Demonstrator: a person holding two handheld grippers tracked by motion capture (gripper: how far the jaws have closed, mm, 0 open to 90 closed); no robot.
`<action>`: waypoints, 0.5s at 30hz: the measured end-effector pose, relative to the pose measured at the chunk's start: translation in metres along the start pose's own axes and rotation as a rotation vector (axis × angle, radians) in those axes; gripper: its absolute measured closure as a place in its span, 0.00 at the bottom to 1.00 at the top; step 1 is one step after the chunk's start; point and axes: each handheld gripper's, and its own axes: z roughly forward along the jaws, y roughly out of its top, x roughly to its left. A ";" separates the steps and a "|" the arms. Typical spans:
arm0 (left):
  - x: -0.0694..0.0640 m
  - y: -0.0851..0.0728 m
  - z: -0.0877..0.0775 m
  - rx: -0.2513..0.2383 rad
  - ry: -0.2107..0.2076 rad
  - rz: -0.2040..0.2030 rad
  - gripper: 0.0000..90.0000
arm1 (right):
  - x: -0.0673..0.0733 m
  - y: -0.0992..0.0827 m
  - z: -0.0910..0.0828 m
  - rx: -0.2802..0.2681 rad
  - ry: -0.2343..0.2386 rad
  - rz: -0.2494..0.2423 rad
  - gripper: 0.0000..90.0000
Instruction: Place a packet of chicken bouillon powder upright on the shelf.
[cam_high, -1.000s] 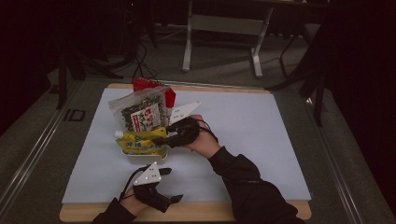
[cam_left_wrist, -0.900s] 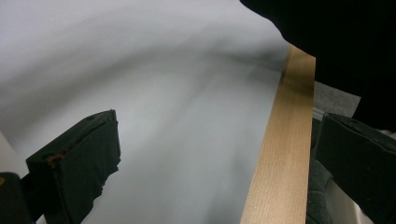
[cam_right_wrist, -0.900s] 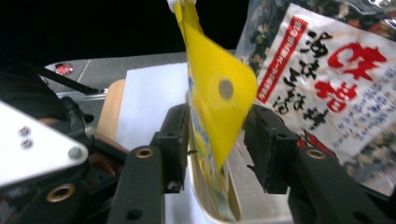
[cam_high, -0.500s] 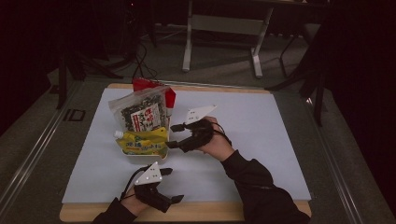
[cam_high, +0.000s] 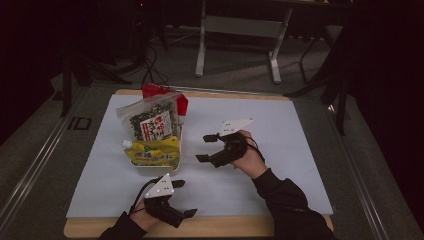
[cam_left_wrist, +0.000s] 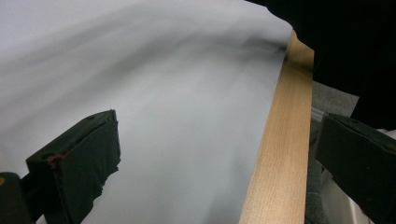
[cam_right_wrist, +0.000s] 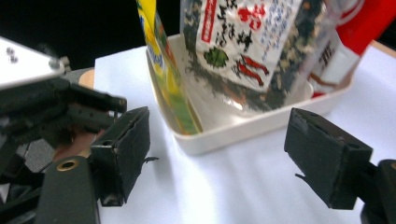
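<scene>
Two grippers are in our record: the right gripper has its jaws spread wide, having just been opening, with nothing between them, while the left gripper stands open and empty over the near edge of the counter. Ahead of the right gripper's jaws, just beyond their tips, we find the white tray holding the yellow pouch, the seaweed packet and a red packet behind it.

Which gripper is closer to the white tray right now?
Right. The right gripper sits open just beside the tray; the left gripper rests below it by the table's near edge.
</scene>
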 end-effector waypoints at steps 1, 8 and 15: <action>0.000 0.000 0.000 0.001 -0.001 0.000 0.02 | 0.000 -0.003 -0.002 0.000 -0.004 0.002 0.24; 0.000 0.000 0.001 0.002 -0.001 -0.001 0.02 | 0.000 -0.024 -0.015 -0.001 -0.020 0.019 0.22; 0.000 0.000 0.001 0.003 -0.001 0.002 0.02 | 0.002 -0.045 -0.027 0.008 -0.022 0.046 0.20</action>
